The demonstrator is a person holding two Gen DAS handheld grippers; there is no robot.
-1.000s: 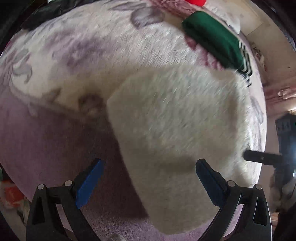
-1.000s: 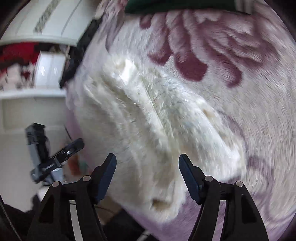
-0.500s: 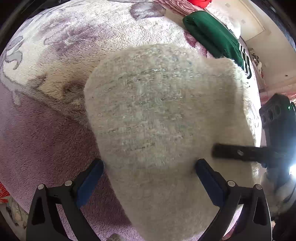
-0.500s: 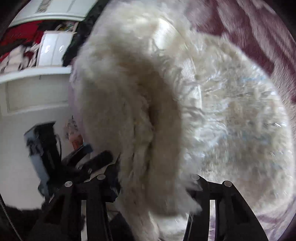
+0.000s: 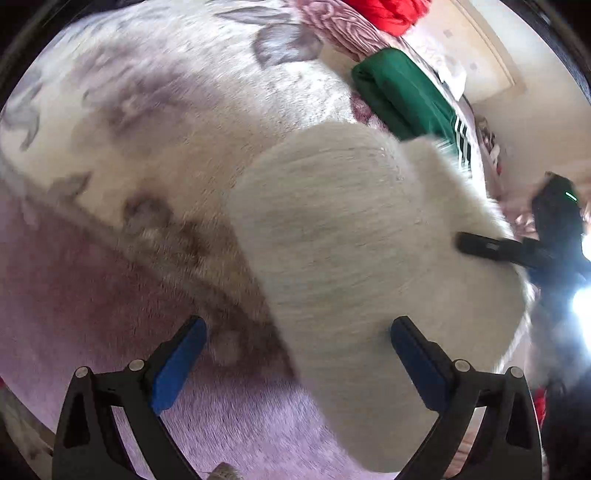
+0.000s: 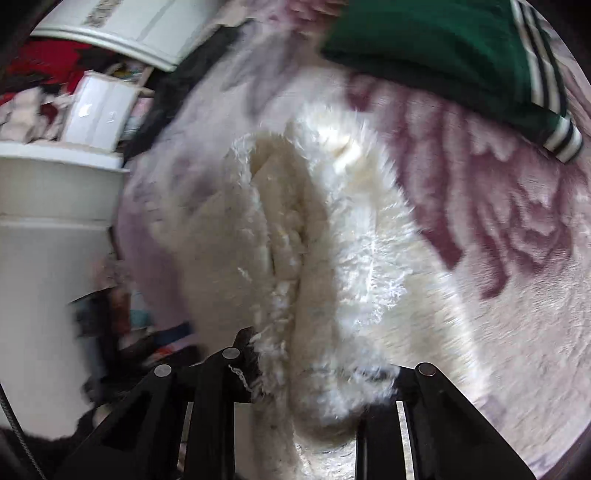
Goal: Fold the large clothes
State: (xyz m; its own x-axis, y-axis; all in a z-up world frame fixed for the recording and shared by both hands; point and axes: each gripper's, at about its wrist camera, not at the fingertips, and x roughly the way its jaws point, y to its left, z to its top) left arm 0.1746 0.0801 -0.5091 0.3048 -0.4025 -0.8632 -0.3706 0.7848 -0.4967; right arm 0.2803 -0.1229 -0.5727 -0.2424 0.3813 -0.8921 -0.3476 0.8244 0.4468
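Note:
A folded cream fluffy garment (image 5: 354,258) lies on the floral bed blanket (image 5: 155,122). My left gripper (image 5: 295,354) is open, hovering above the garment's near left edge, one blue pad over the blanket and one over the garment. My right gripper (image 6: 314,384) is shut on a thick fold of the same garment (image 6: 332,258), which bunches up between its jaws. The right gripper also shows in the left wrist view (image 5: 524,251), at the garment's right edge.
A folded green garment with white stripes (image 5: 402,92) lies on the blanket just beyond the cream one; it also shows in the right wrist view (image 6: 443,44). Red cloth (image 5: 388,14) lies further back. White shelving (image 6: 55,184) stands beside the bed.
The right gripper closed on the cream garment's edge and has pulled it. The left gripper stayed open and has drawn back slightly from the garment.

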